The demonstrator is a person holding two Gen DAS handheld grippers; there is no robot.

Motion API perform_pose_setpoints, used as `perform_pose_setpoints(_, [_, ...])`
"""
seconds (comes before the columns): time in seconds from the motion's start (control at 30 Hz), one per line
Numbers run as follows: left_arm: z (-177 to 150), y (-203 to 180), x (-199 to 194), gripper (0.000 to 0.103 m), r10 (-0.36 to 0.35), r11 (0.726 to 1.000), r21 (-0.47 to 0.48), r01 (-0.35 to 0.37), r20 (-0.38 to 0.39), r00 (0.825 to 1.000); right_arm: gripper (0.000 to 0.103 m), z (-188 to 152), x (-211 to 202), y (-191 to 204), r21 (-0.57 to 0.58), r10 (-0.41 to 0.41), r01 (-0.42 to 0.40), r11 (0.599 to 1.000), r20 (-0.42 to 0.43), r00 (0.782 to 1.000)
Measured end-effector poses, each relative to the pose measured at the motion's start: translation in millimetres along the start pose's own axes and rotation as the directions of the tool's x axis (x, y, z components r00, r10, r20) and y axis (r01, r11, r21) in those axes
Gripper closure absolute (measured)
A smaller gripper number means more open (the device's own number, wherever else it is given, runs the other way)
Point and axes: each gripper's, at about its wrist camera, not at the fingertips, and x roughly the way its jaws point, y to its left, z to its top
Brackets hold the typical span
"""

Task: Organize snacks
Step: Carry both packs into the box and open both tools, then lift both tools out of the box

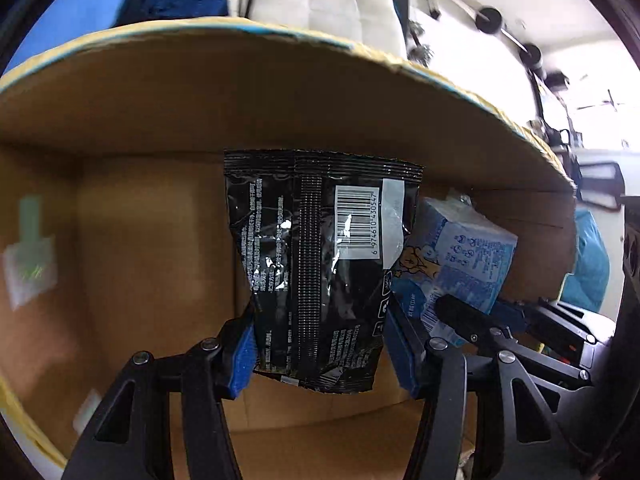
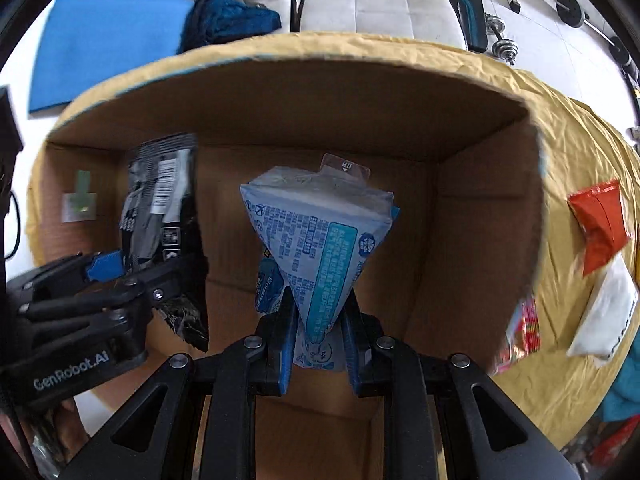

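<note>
A tan cloth (image 2: 568, 128) covers the work surface, and an open cardboard box (image 2: 304, 92) stands on it with its brown inner walls and floor in view. Beyond the box a pale tiled floor (image 2: 372, 4) runs back, with a flat blue mat (image 2: 104, 44) at the far left, a dark blue knitted bundle (image 2: 228, 20) beside it, and dumbbells (image 2: 500, 36) off to the far right.

Inside the box, on its left wall, sits a small pale sticker (image 1: 28, 252). Next comes the left gripper (image 1: 320, 344), its blue-padded fingers (image 1: 242, 360) pinching the lower part of a black snack bag (image 1: 316, 260) from both sides. The bag hangs over the box floor with its long axis running away from the gripper, its crimped top edge toward the far wall and its barcode side facing the camera.

Just to its right, the right gripper (image 2: 318, 344) has its fingers pressed tight on the narrow end of a light blue snack packet (image 2: 316, 248). The packet fans out wider away from the gripper, long axis along the fingers, with a clear hang tab at its far end.

To the right, outside the box, a colourful packet (image 2: 520, 332) lies against the box wall, then a red packet (image 2: 600, 228) and a white packet (image 2: 604, 320) on the cloth.
</note>
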Motion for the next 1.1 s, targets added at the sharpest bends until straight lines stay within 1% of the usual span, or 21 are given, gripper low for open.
perform_pose_setpoints(0.07, [4,0,6,0.048,-0.007,1.000,0.008,0.007,-0.012,1.000,0.081,6,6,1,-0.004,-0.026,0.026,1.000,-0.007,1.000])
perform_pose_setpoints(0.13, [7,-1,12,0.048,-0.017,1.000,0.012,0.018,-0.017,1.000,0.080,10,9,-1,0.001,-0.025,0.025,1.000,-0.015,1.000])
perform_pose_setpoints(0.27, [8,-1,16,0.048,-0.004,1.000,0.014,0.004,-0.006,1.000,0.079,17,12,-6,0.002,-0.029,0.029,1.000,-0.024,0.999])
perform_pose_setpoints(0.4, [-4,-3,14,0.047,0.025,0.999,0.023,-0.025,-0.005,1.000,0.077,17,14,-6,0.002,-0.032,0.032,0.999,-0.044,0.998])
perform_pose_setpoints(0.5, [-8,-1,10,0.047,0.023,1.000,0.018,-0.023,-0.009,1.000,0.075,19,15,-8,0.001,-0.036,0.036,0.999,-0.052,0.998])
perform_pose_setpoints(0.6, [-14,2,4,0.047,0.028,0.999,0.017,-0.027,-0.017,0.999,0.069,16,12,-6,-0.003,-0.060,0.060,0.998,-0.050,0.997])
perform_pose_setpoints(0.63, [-15,5,0,0.047,0.030,0.999,0.016,-0.029,-0.009,1.000,0.065,14,9,-5,-0.008,-0.068,0.068,0.998,-0.044,0.997])
perform_pose_setpoints(0.67, [-18,6,-5,0.047,0.037,0.999,0.018,-0.037,0.004,0.999,0.060,13,6,-3,-0.011,-0.074,0.074,0.997,-0.037,0.997])
perform_pose_setpoints(0.7, [-22,6,-11,0.047,0.045,0.999,0.021,-0.045,0.018,0.999,0.056,8,2,1,-0.013,-0.077,0.076,0.997,-0.033,0.997])
perform_pose_setpoints(0.73, [-24,7,-15,0.047,0.048,0.999,0.022,-0.048,0.028,0.998,0.048,5,-2,3,-0.013,-0.085,0.085,0.996,-0.024,0.996])
perform_pose_setpoints(0.77, [-31,10,-22,0.047,0.050,0.998,0.025,-0.051,0.042,0.998,0.043,2,-6,5,-0.014,-0.097,0.097,0.995,-0.013,0.995])
perform_pose_setpoints(0.87, [-44,9,-39,0.047,0.081,0.996,0.034,-0.084,0.082,0.993,0.043,-8,-13,12,-0.022,-0.131,0.131,0.991,0.019,0.991])
perform_pose_setpoints(0.93, [-55,11,-52,0.046,0.098,0.994,0.034,-0.103,0.118,0.988,0.043,-16,-17,14,-0.015,-0.131,0.131,0.991,0.021,0.991])
perform_pose_setpoints(0.97, [-59,10,-57,0.045,0.109,0.993,0.033,-0.115,0.135,0.985,0.042,-19,-18,13,-0.007,-0.127,0.127,0.992,0.021,0.992])
perform_pose_setpoints(1.0, [-66,10,-65,0.037,0.120,0.991,0.033,-0.127,0.160,0.980,0.040,-23,-20,15,-0.002,-0.125,0.125,0.992,0.023,0.992])
perform_pose_setpoints(1.03, [-69,9,-69,0.026,0.124,0.991,0.032,-0.132,0.179,0.976,0.030,-28,-23,15,0.008,-0.129,0.129,0.992,0.031,0.991])
perform_pose_setpoints(1.07, [-74,10,-76,0.021,0.127,0.991,0.024,-0.135,0.210,0.969,0.018,-31,-26,15,0.021,-0.131,0.130,0.991,0.042,0.990])
perform_pose_setpoints(1.1, [-77,11,-83,0.011,0.137,0.989,0.020,-0.146,0.237,0.962,0.014,-35,-29,15,0.033,-0.127,0.125,0.992,0.057,0.990])
